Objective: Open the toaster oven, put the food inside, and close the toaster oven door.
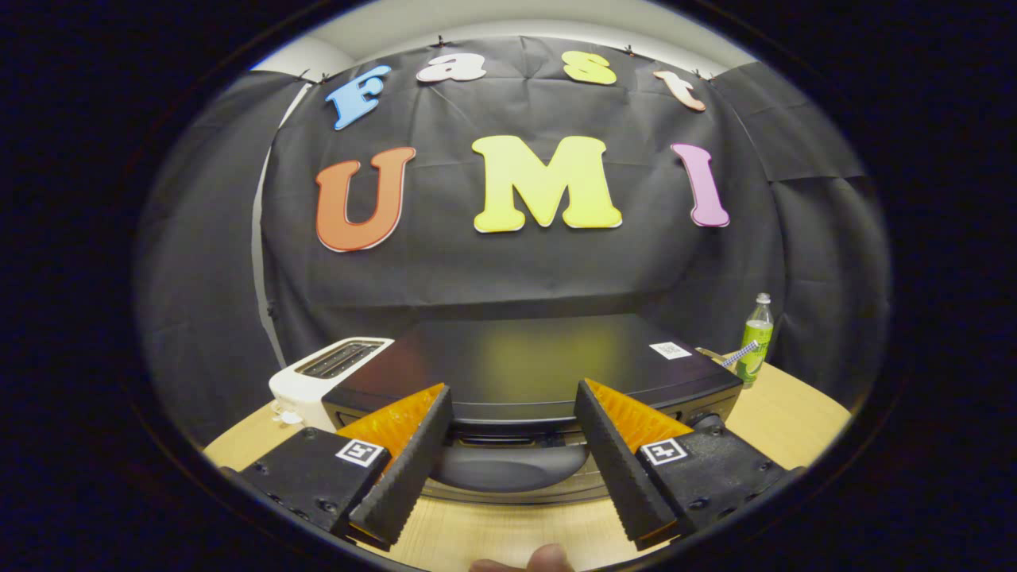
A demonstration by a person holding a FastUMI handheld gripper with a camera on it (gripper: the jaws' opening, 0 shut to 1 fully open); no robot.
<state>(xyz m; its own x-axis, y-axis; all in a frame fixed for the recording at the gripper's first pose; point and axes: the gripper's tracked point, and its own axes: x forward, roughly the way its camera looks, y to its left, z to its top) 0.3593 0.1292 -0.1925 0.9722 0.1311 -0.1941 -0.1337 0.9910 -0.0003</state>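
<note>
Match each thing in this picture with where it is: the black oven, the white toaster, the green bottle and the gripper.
Things:
1. black oven
2. white toaster
3. green bottle
4. gripper

Places:
A. on the table beside the oven, by the gripper's right finger
B. open, fingers either side of the oven handle
C. beside the oven, by the left finger
D. middle of the table, ahead of the fingers

Pairs: 1-D, 2-C, 3-A, 4-B

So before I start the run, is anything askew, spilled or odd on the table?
Nothing stands out. The black toaster oven sits square, door shut; the open tool faces its handle.
</note>
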